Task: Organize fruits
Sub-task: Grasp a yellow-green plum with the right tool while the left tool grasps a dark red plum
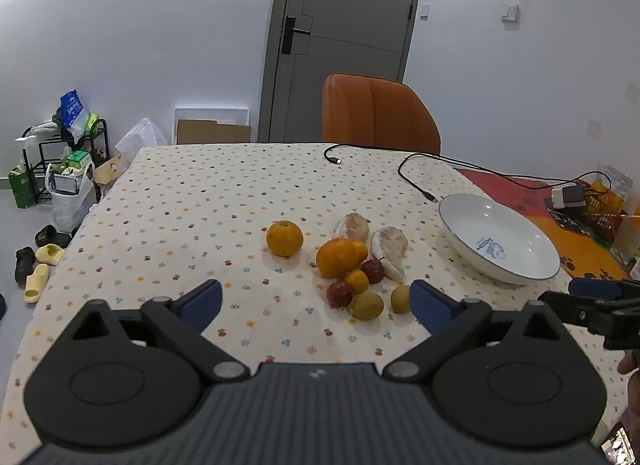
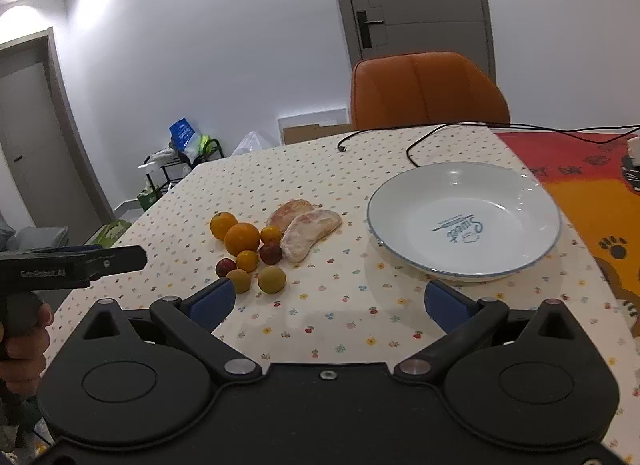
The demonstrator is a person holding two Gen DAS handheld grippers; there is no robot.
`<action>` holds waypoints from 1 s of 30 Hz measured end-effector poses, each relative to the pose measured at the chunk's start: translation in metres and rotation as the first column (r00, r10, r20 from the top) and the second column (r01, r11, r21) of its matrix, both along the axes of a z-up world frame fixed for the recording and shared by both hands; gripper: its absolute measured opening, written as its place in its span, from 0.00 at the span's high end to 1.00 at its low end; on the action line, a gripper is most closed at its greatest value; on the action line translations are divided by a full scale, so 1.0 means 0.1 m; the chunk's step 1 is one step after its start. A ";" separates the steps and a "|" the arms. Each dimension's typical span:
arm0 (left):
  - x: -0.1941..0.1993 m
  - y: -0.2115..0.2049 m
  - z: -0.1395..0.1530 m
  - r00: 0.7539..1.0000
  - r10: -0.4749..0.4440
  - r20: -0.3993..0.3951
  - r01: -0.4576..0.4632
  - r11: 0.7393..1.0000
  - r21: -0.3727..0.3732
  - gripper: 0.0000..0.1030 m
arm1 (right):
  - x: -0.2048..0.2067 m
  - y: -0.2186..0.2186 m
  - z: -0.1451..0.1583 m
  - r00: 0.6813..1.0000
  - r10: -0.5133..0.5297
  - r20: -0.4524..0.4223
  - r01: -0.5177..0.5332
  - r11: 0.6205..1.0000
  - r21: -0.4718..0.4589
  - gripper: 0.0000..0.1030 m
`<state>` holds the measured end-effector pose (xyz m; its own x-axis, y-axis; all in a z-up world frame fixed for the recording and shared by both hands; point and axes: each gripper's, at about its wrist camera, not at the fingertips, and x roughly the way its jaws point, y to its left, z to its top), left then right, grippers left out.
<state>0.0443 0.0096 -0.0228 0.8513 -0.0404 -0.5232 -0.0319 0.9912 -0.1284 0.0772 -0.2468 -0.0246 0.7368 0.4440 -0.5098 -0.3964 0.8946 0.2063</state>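
Observation:
A loose heap of fruit lies mid-table on the dotted cloth: a lone orange [image 1: 285, 238], a bigger orange [image 1: 336, 257], small oranges, two dark red fruits [image 1: 339, 293], two yellow-green fruits [image 1: 368, 305] and two peeled pomelo segments [image 1: 389, 245]. An empty white plate [image 1: 498, 239] with a blue rim sits to their right. My left gripper [image 1: 316, 301] hovers open just short of the heap. My right gripper [image 2: 329, 304] is open too, low over the cloth between the yellow-green fruits [image 2: 272, 279] and the plate [image 2: 464, 221]. Neither holds anything.
Two black cables [image 1: 416, 185] trail across the far side of the table. An orange chair [image 1: 376, 115] stands behind it. A red and orange mat [image 2: 592, 193] covers the table's right part. A rack with bags [image 1: 68, 161] and slippers are on the floor at left.

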 end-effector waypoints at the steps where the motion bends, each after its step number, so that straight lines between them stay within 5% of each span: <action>1: 0.03 0.00 -0.02 1.000 -0.001 -0.003 0.001 1.000 0.000 0.09 | 0.02 0.02 -0.02 1.000 0.003 -0.005 -0.003 1.000 0.001 0.02; 11: 0.30 0.03 -0.19 0.999 -0.008 -0.040 0.007 0.999 -0.031 0.36 | 0.27 0.19 -0.15 0.997 0.058 -0.042 -0.057 0.998 0.015 0.23; 20: 0.57 0.05 -0.38 0.996 -0.016 -0.085 0.009 0.997 -0.074 0.56 | 0.51 0.36 -0.26 0.989 0.125 -0.085 -0.123 0.992 0.021 0.52; 30: 0.76 0.03 -0.48 0.993 -0.057 -0.106 0.046 0.994 -0.101 0.60 | 0.70 0.53 -0.38 0.978 0.171 -0.121 -0.168 0.985 0.032 0.55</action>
